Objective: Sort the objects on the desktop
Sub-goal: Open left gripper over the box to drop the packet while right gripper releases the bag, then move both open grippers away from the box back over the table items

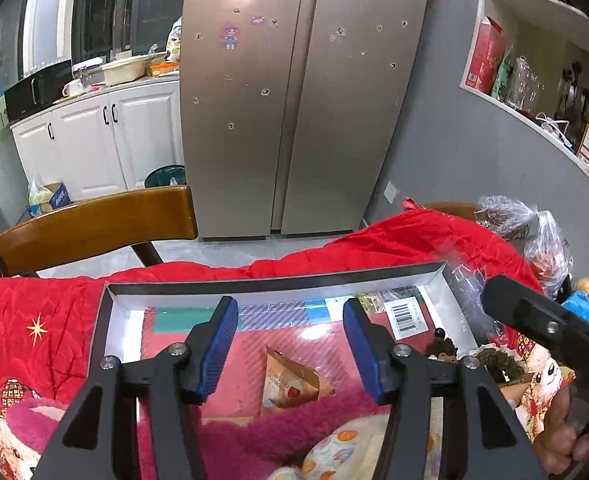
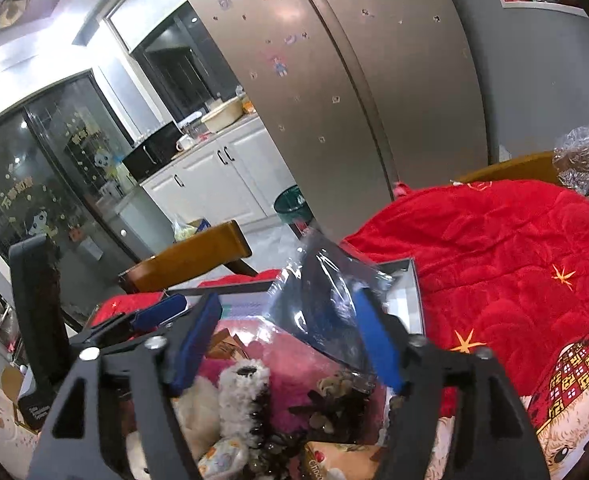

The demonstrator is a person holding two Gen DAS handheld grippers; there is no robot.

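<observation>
We count one shallow open box (image 1: 112, 320) on the red quilt (image 1: 34, 312), holding one triangular snack packet (image 1: 290, 384) and one pink plush toy (image 1: 294, 428). Our left gripper (image 1: 290, 344) hovers level over the box, jaws spread wide and empty, the packet lying between and below them. Our right gripper (image 2: 290, 344) tilts above the box's right corner, jaws apart, one clear plastic bag (image 2: 326, 300) draped against its right finger.

Open box (image 1: 110, 320) crowded with plush toys (image 1: 294, 424), clear bag (image 2: 326, 304) across the right tongs (image 2: 290, 344).
</observation>
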